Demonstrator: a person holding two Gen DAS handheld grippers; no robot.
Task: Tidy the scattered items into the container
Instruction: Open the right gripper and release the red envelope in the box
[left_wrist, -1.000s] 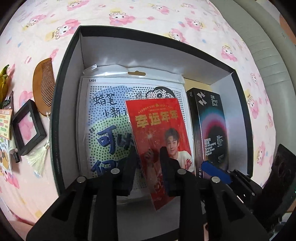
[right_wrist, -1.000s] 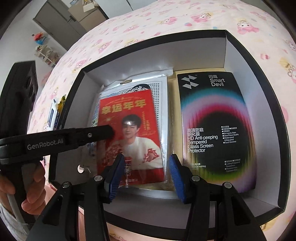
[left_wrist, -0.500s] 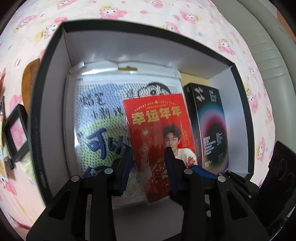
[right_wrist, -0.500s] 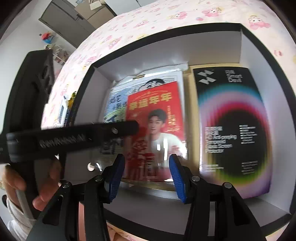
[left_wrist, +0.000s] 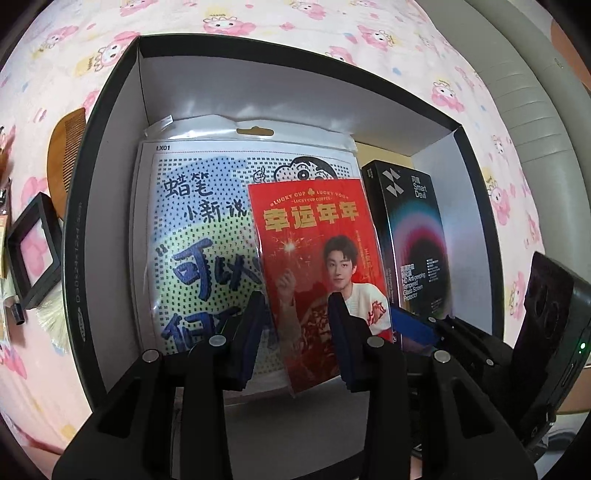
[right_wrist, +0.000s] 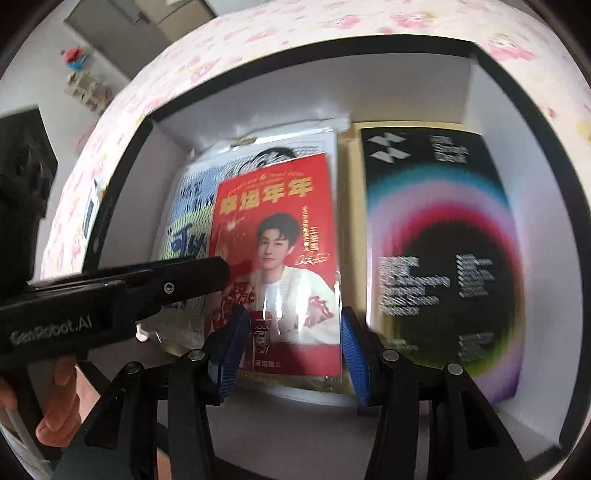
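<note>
A black box with white inner walls lies open on the bed. Inside it are a dotted cartoon packet, a black screen-protector box and a red card with a portrait, which rests on the packet. My left gripper hovers open over the card's lower part, pads clear of it. My right gripper hangs over the card's bottom edge. Its jaws are opening and the blue pads grip nothing. One of the left gripper's fingers crosses the right wrist view.
Left of the box, on the pink cartoon-print sheet, lie a wooden comb, a black square frame and a pale tassel. A person's hand holds the left gripper's handle. A grey padded edge borders the bed.
My left gripper has let go of the red card and its jaws have spread. The card now lies on the packet. The right gripper's jaws stand slightly wider.
</note>
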